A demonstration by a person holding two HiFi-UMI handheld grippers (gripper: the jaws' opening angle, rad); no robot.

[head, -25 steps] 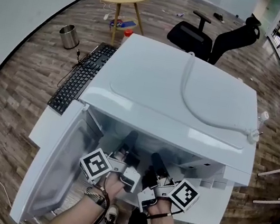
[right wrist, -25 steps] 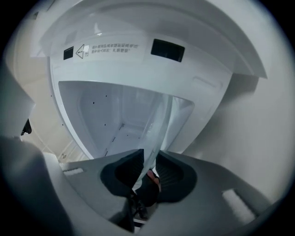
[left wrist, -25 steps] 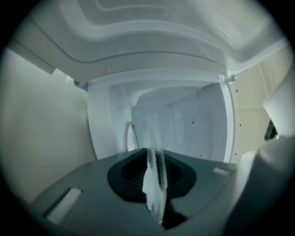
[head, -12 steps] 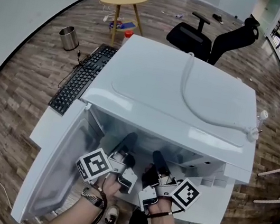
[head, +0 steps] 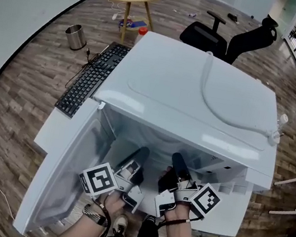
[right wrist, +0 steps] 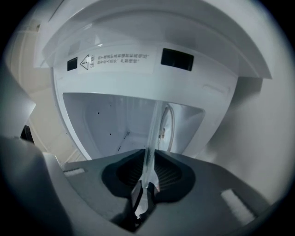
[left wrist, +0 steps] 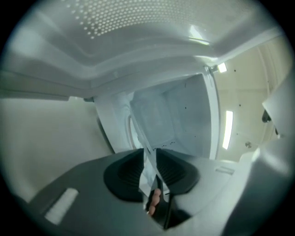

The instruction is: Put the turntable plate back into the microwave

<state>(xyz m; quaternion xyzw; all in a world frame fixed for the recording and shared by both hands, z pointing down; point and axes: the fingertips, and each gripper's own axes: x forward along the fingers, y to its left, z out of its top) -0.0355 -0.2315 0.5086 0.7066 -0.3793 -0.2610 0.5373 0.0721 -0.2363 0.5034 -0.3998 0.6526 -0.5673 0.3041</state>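
Warning label (right wrist: 110,62) with triangle symbol on microwave (head: 197,95) front frame, print too small to read; glass turntable plate (right wrist: 152,133) edge-on, reaching into cavity; right gripper (right wrist: 148,159) closing, pinching its rim; left gripper (left wrist: 150,159) spread, rim between its jaws

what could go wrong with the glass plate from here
1. The left gripper has its jaws apart around the plate, so it may hang on the right gripper alone, whose jaws are closing on its rim; it could tilt or slip.
2. Both grippers reach inside the microwave, so the plate could knock against it.
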